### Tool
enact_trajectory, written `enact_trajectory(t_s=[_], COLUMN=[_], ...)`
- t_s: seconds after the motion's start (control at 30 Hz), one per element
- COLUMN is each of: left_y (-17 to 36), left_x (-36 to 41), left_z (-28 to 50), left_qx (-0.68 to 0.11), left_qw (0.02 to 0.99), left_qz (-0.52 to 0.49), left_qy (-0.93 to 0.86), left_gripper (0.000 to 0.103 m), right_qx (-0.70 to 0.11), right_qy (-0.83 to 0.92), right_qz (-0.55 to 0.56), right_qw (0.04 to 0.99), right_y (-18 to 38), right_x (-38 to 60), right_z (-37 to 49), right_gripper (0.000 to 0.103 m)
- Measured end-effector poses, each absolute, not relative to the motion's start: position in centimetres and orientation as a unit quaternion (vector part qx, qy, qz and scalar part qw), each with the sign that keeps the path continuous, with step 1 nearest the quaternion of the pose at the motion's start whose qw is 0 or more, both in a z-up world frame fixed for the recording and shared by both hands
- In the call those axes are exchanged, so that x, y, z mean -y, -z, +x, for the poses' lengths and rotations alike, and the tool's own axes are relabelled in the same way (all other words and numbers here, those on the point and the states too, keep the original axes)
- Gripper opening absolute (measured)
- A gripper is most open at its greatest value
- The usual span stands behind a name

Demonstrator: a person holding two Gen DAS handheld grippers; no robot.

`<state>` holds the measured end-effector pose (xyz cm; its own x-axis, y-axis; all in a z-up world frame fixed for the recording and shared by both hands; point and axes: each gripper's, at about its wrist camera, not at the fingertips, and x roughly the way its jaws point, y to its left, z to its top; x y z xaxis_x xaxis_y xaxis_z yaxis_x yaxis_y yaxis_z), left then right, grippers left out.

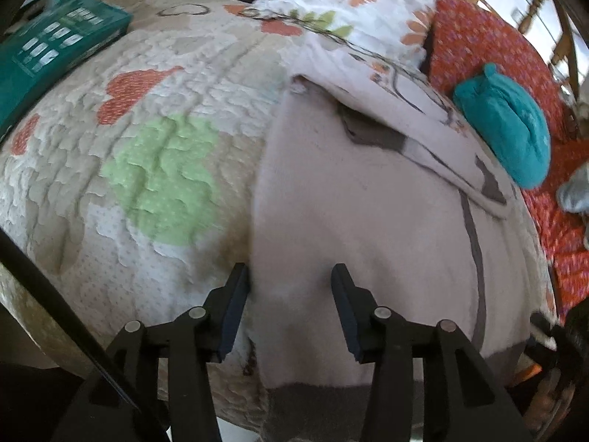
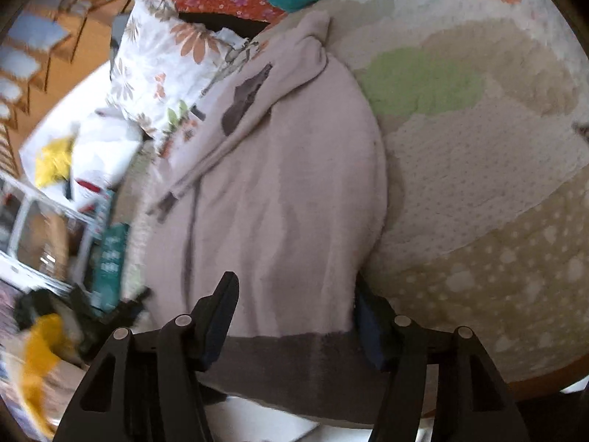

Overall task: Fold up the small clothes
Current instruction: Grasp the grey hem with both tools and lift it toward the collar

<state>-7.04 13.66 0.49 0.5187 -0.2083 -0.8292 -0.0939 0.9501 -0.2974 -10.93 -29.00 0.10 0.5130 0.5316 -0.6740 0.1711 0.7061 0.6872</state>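
A pale pink-grey fleece garment [image 1: 353, 213] with a dark grey hem band lies spread on a quilted bedspread [image 1: 140, 140], one sleeve folded across its top. My left gripper [image 1: 291, 276] is open, its jaws over the garment's left edge near the hem. In the right wrist view the same garment [image 2: 279, 191] fills the middle. My right gripper [image 2: 294, 287] is open, its jaws astride the garment near the dark hem band [image 2: 294, 361]. The right finger is partly hidden behind the cloth edge.
A teal plush item [image 1: 508, 129] lies on an orange floral quilt [image 1: 489, 48] to the right. A floral pillow [image 1: 331, 0] sits behind the garment. A teal box [image 1: 51, 55] lies at the far left. Clutter and boxes [image 2: 73, 184] sit beside the bed.
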Motion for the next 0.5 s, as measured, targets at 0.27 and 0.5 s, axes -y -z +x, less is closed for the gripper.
enact_trajectory(t_s=[0.27,0.5], left_y=[-0.4,0.5], left_x=[-14.4,-15.2], left_z=[-9.0,-9.7], left_qx=[-0.496,-0.512], left_qw=[0.849,0.836], left_qz=[-0.176,-0.197], left_qy=[0.035,0.035], left_gripper=[0.043,0.044], right_qx=[-0.480,-0.484], right_qy=[-0.092,-0.048], right_qz=[0.354,0.310], right_qw=[0.797,0.817], right_y=[-0.4,-0.9], right_x=[29.0,29.6], right_z=[-11.6,-12.5], right_gripper=[0.054,0.057])
